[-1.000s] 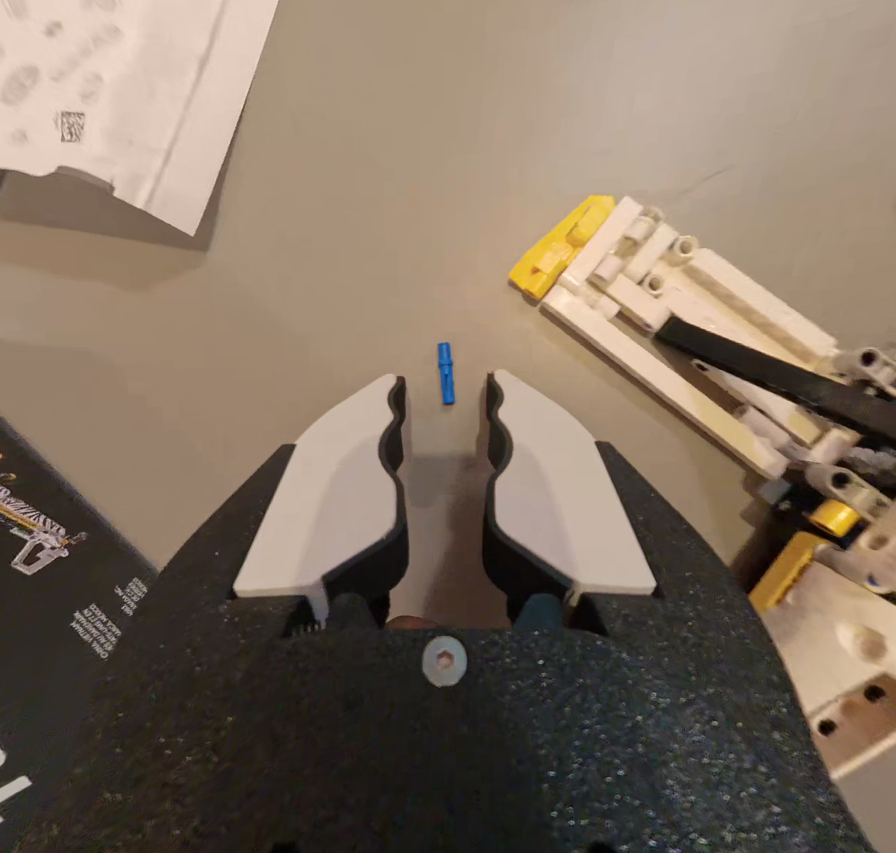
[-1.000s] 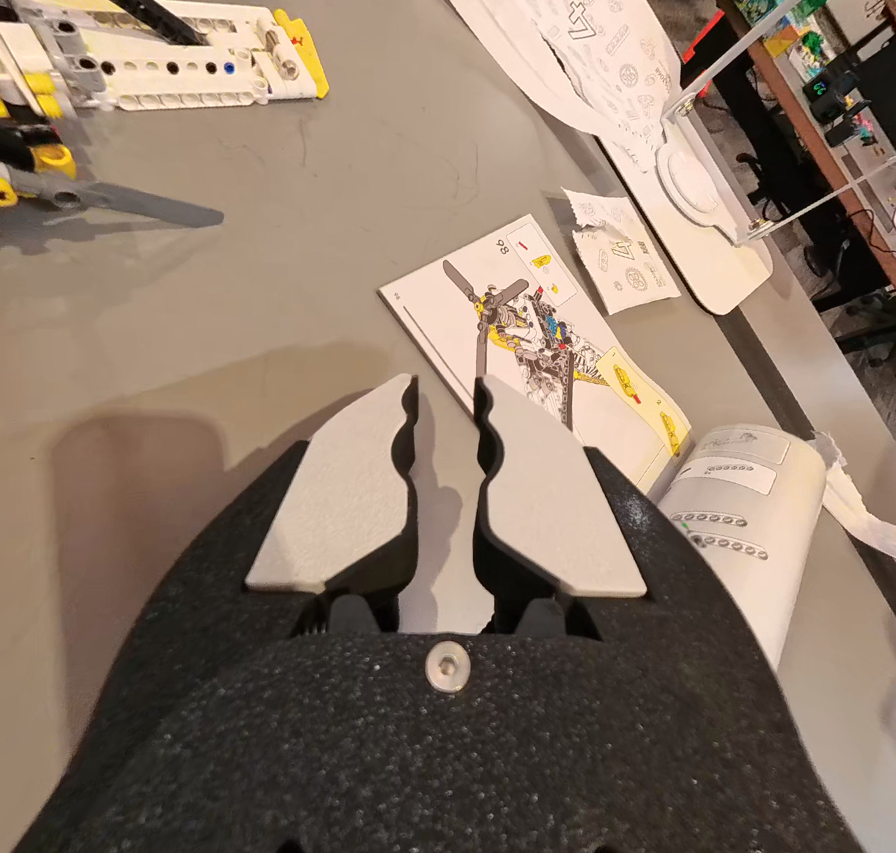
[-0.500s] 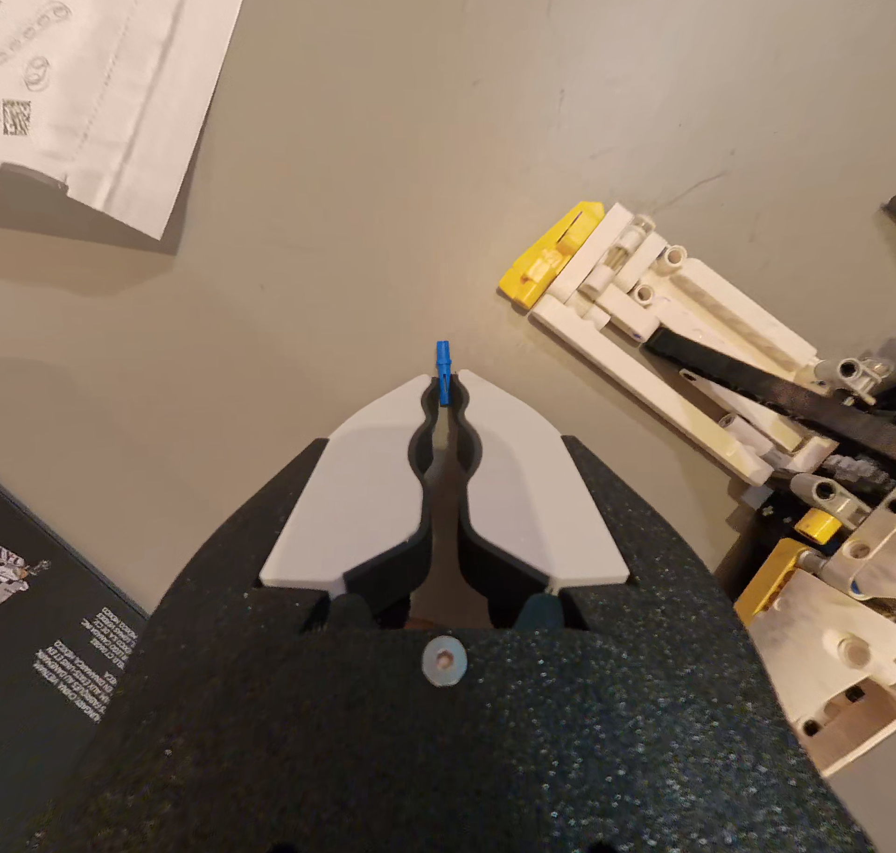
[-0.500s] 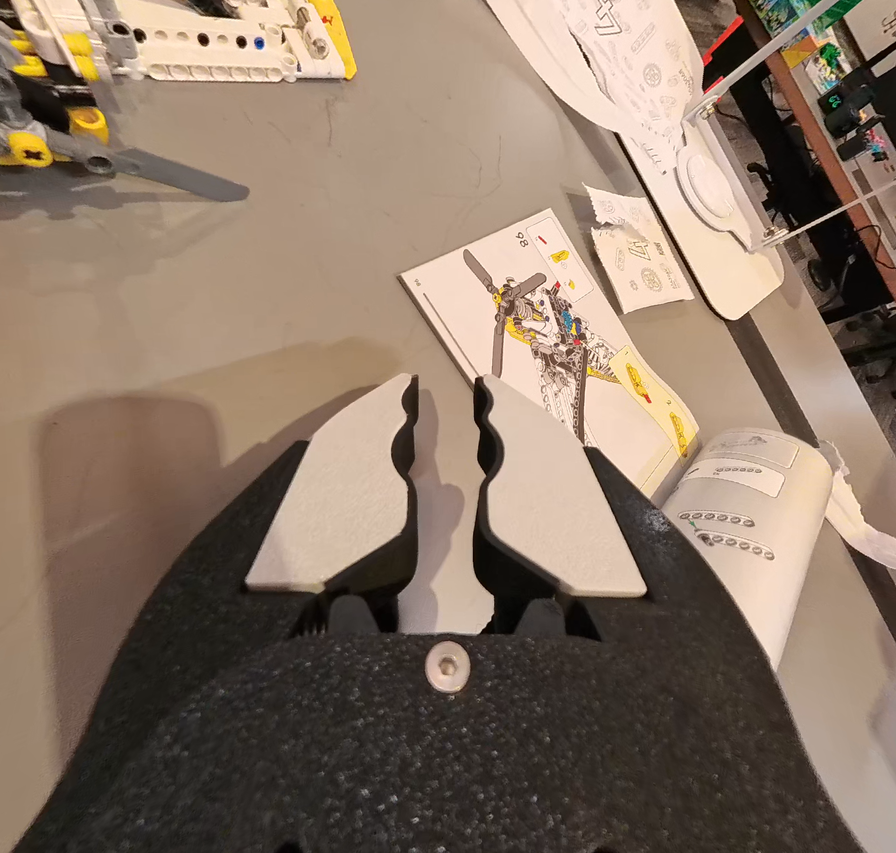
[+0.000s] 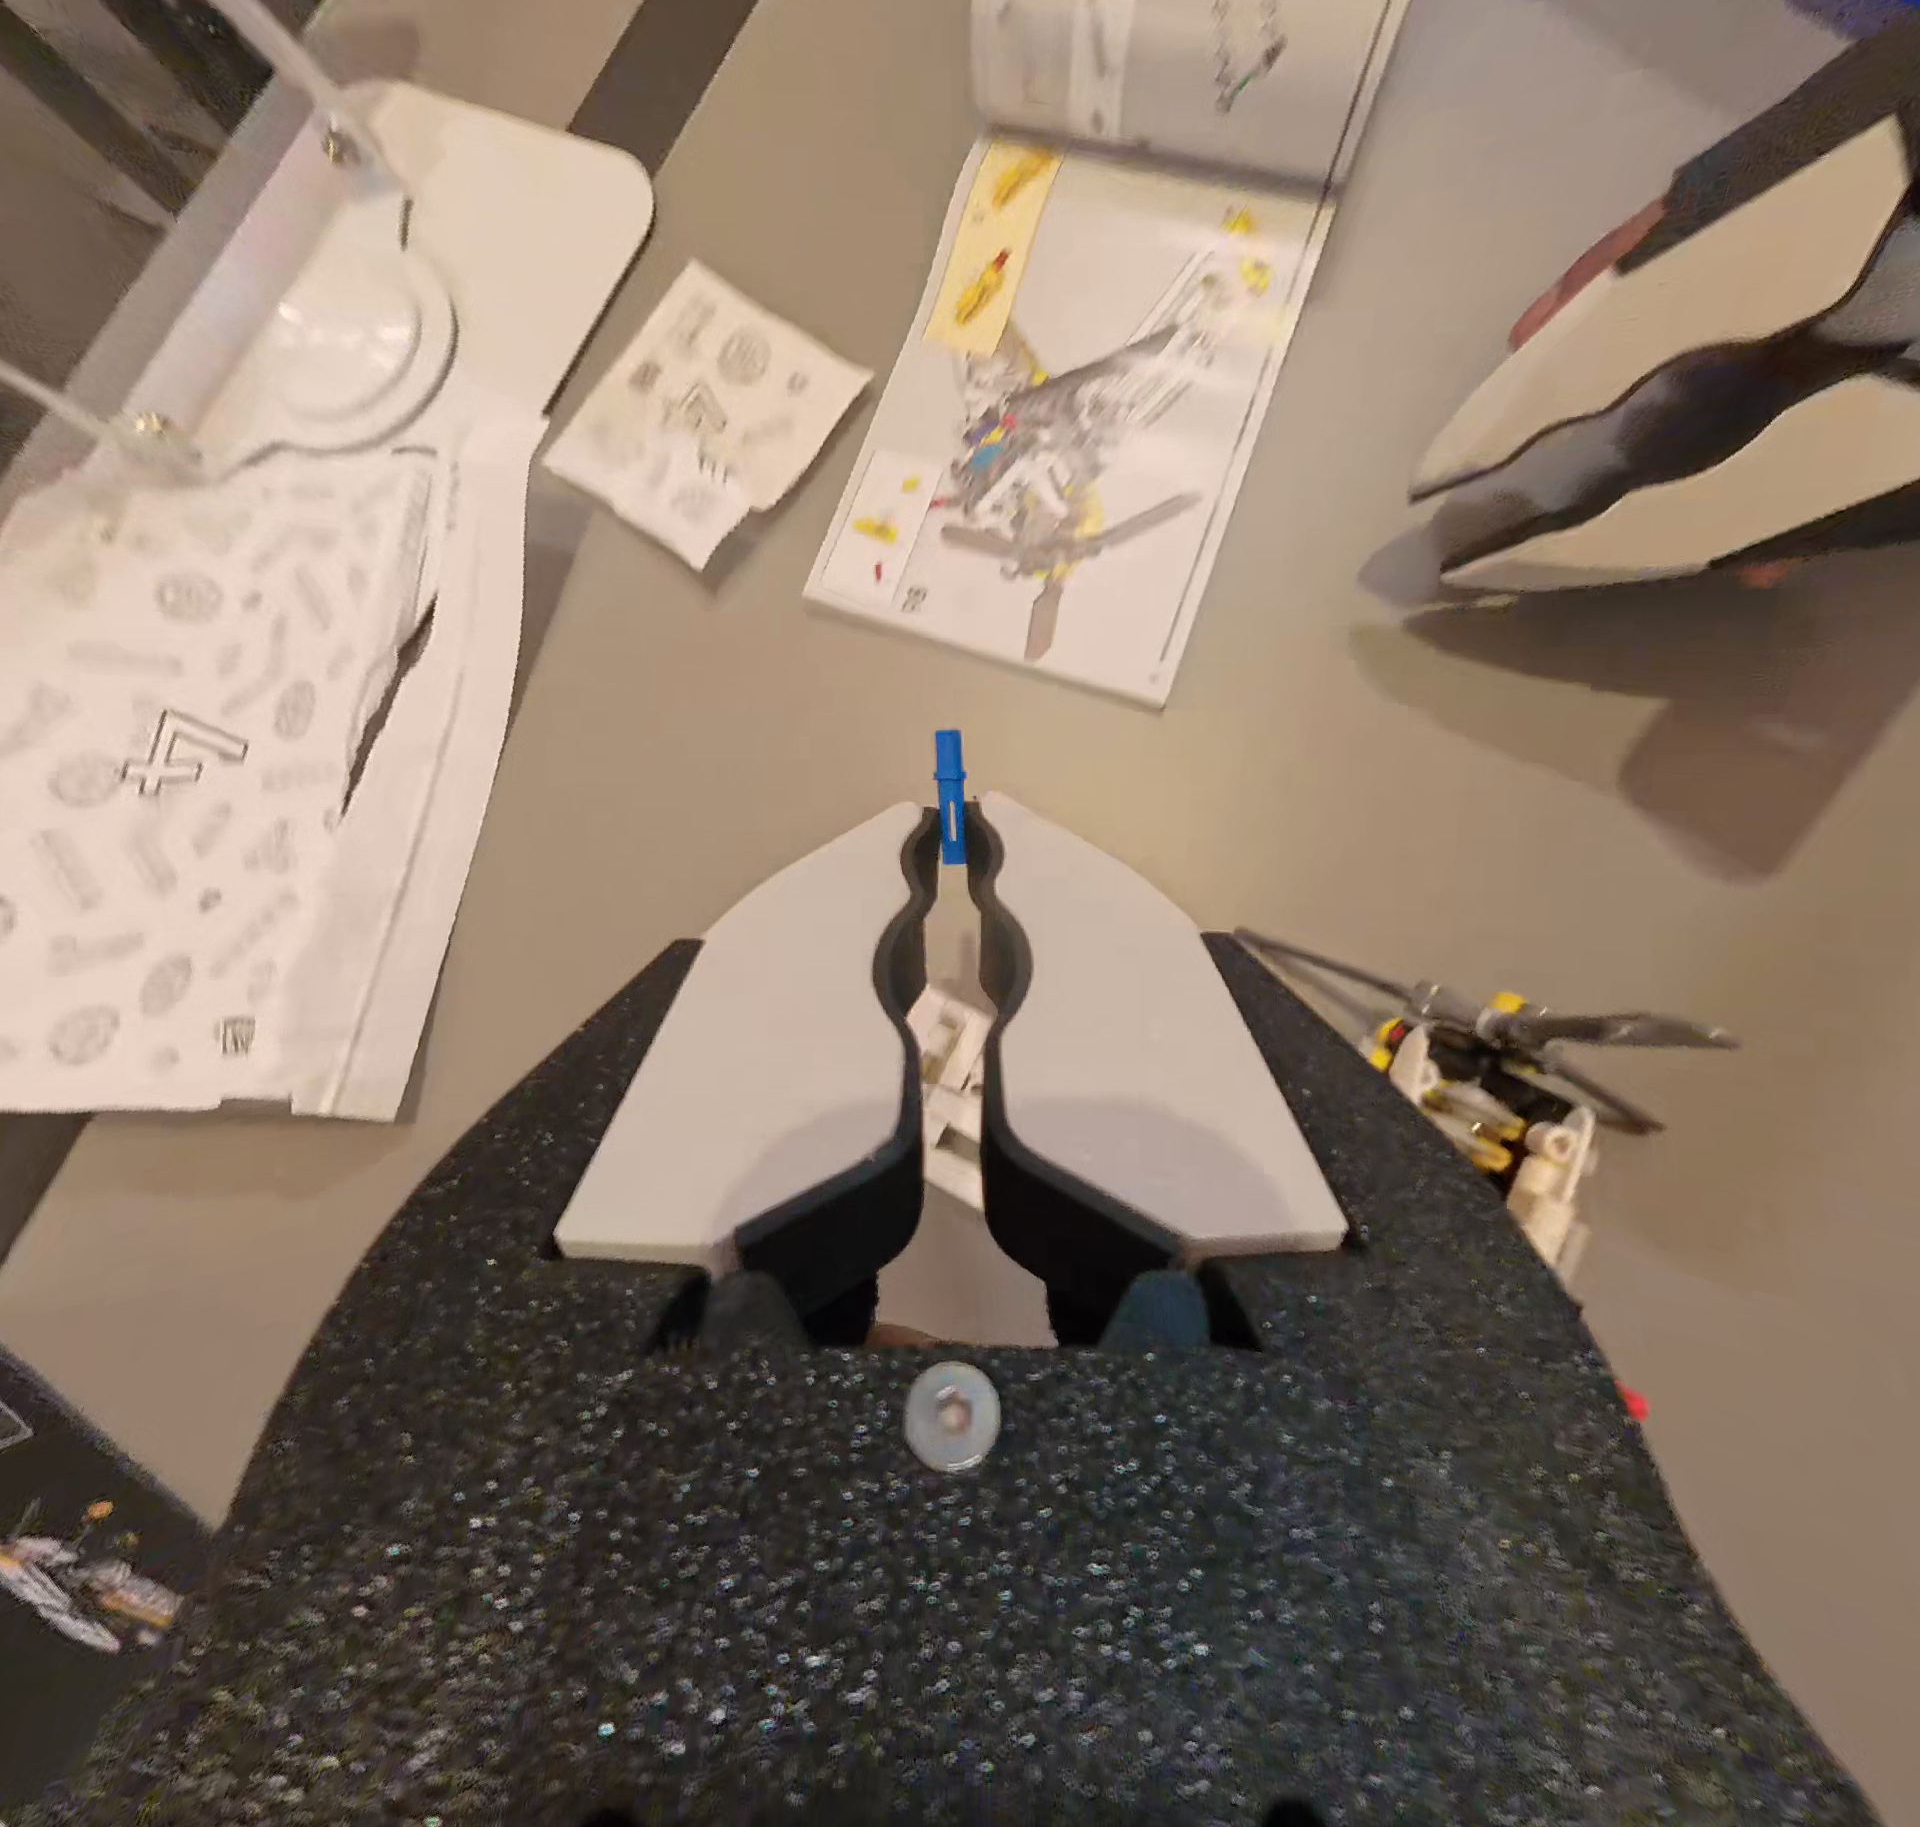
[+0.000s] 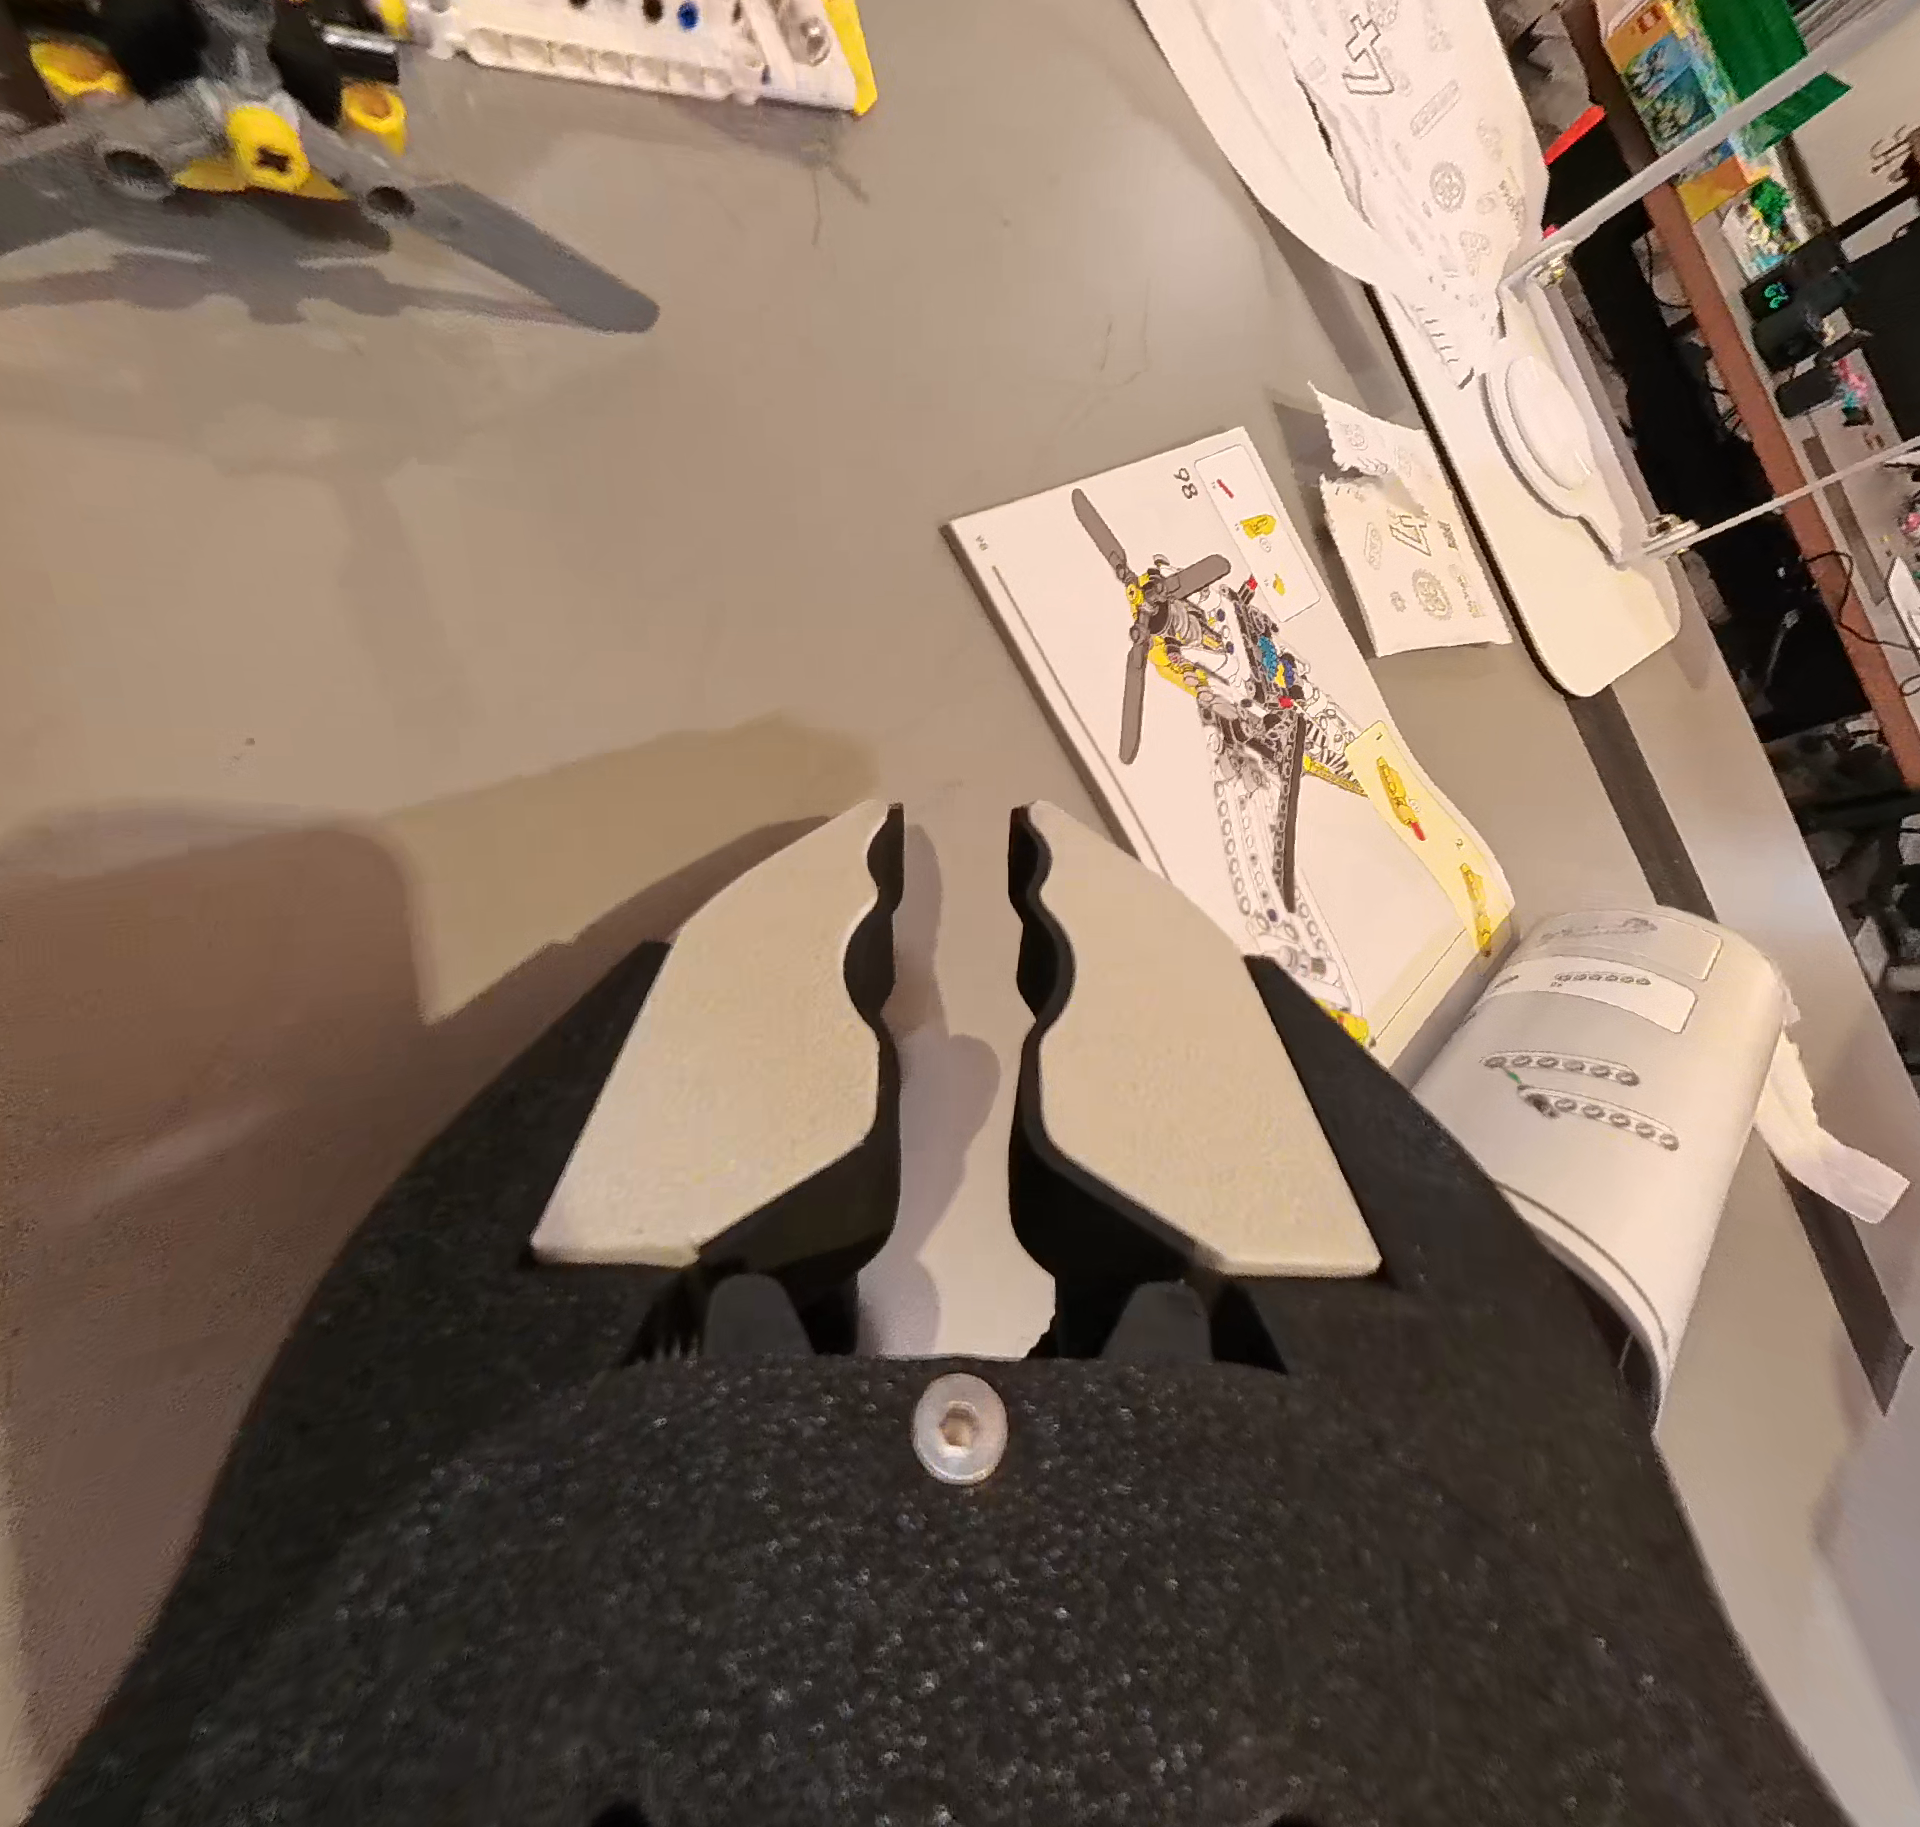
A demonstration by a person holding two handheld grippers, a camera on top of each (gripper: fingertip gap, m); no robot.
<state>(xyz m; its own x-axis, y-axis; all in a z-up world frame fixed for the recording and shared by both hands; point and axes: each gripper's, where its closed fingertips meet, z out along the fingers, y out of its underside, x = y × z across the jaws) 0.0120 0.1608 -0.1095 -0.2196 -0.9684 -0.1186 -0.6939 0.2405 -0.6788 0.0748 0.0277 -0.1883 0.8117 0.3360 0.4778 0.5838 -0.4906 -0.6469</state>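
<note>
Left wrist view: a grey table (image 5: 1351, 842) is seen from above, strewn with paper. A large white printed sheet (image 5: 208, 790) lies at the left, partly over the white base of a lamp (image 5: 364, 323); a small torn printed scrap (image 5: 707, 416) lies just beside the base, and an open instruction booklet (image 5: 1091, 375) lies ahead, near the scrap. The right gripper (image 5: 1444, 520) is seen at the far right, raised over the table with its shadow cast below. A brick model with yellow parts and grey propeller blades (image 5: 1496, 1060) stands at the lower right, partly hidden behind the left gripper (image 5: 951, 821), and a white part of it is glimpsed through the slot between the fingers. A small blue pin (image 5: 948, 790) is pinched at the very tips of the left gripper, both pads pressed on its lower half, its upper end with a thin collar sticking out above the table. In the right wrist view, the right gripper (image 6: 956, 821) is held with fingers spread and nothing between them, just beside the booklet (image 6: 1226, 697), well apart from the model (image 6: 239, 63).
</note>
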